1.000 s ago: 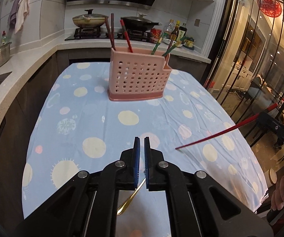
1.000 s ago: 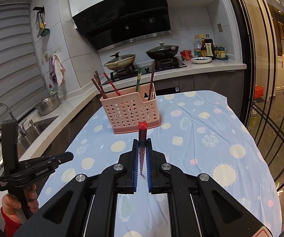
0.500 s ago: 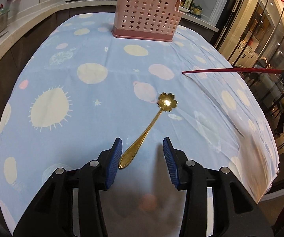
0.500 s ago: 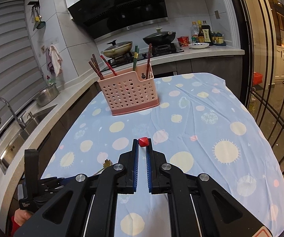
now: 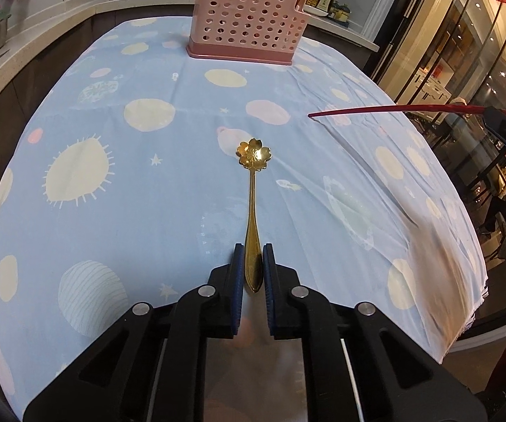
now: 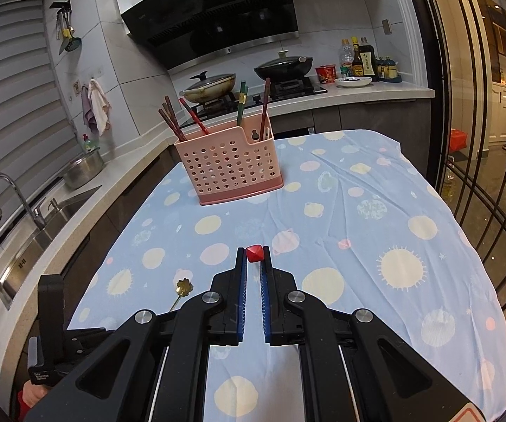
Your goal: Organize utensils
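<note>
A blue, sun-and-planet tablecloth (image 5: pixel 140 211) is covering a kitchen table, with a pink utensil caddy (image 5: pixel 245 23) standing at top centre. The left gripper (image 5: pixel 253 263) is closing its jaws around the handle of a gold flower-bowl spoon (image 5: pixel 253 190) lying mid-frame. The right gripper (image 6: pixel 253 256) is pinching a red chopstick (image 5: pixel 393 109), which is reaching in from the right edge.

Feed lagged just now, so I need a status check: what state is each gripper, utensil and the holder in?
left gripper: closed on the spoon handle
gold spoon: flat on tablecloth
right gripper: gripping the chopstick
red chopstick: held level above table
pink holder: upright, chopsticks inside
</note>
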Demonstrator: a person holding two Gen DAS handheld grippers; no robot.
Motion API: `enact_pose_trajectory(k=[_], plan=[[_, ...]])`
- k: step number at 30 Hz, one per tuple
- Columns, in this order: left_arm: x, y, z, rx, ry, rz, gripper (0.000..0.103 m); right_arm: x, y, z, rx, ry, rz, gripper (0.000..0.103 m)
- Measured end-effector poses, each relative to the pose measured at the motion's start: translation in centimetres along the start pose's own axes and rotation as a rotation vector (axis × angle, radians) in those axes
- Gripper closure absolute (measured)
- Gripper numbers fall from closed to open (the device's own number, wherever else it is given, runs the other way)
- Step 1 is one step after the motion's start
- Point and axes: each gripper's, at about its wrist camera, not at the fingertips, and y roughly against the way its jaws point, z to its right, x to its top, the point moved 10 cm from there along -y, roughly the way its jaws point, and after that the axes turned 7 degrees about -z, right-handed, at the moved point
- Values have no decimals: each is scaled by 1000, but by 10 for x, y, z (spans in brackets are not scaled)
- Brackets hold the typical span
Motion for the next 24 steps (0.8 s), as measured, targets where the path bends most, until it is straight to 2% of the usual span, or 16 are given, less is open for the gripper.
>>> enact_pose_trajectory(k=[5,8,15,24], plan=[[10,16,2,-1,-11,39,94,3,6,0,1,1,20,96],[22,31,4,-4,-23,78,102,6,11,-1,3,3,34,96],[55,61,12,10,-56,170,102,20,22,-5,13,17,71,96],[92,84,24,17,-101,246,102,47,31,-13,26,49,129,96]])
